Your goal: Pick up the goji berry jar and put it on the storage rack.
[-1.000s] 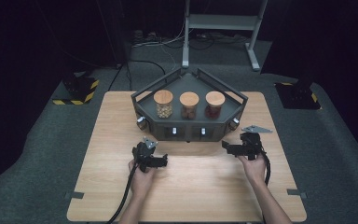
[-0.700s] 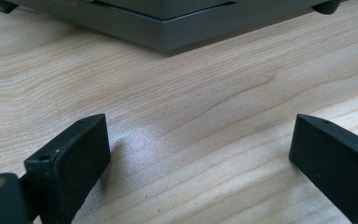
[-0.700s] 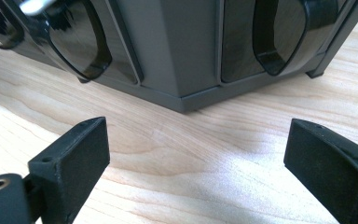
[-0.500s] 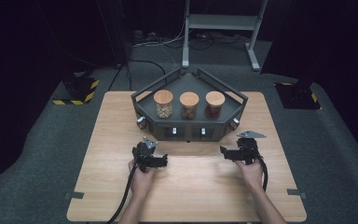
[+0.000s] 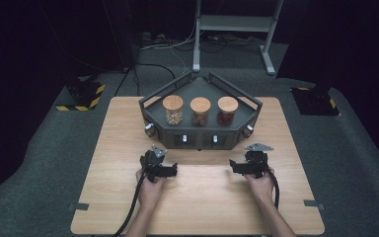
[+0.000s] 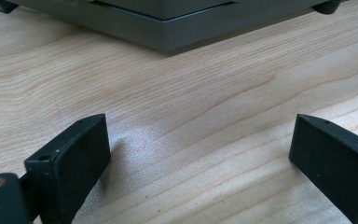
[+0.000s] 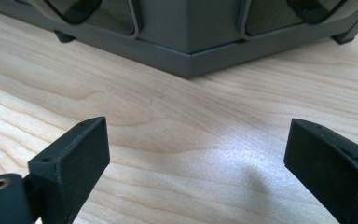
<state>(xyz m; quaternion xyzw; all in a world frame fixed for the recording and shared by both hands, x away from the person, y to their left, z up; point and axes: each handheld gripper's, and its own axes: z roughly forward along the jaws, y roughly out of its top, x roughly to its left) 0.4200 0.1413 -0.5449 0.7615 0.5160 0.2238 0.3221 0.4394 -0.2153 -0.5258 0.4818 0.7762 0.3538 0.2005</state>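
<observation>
My left gripper point(image 5: 159, 166) rests low over the wooden table point(image 5: 202, 207), in front of a dark grey angular stand point(image 5: 197, 139). Its jaws are wide open in the left gripper view point(image 6: 200, 149), with bare wood between them. My right gripper point(image 5: 249, 166) sits to the right at the same depth, also open point(image 7: 198, 149) and holding nothing. The stand carries three glass jars with wooden lids: a left jar point(image 5: 172, 110) with pale contents, a middle jar point(image 5: 200, 111) with brown contents and a right jar point(image 5: 227, 110) with reddish contents. The stand's base point(image 6: 168, 32) lies just ahead of both grippers.
The stand has small knobs at its front corners point(image 5: 149, 130) and two front drawers or panels point(image 7: 93, 14). Cables trail from both grippers toward the table's near edge. Dark floor surrounds the table, with a metal frame point(image 5: 237, 22) behind it.
My right gripper has drawn back toward the person and slightly left. The left gripper has stayed in place.
</observation>
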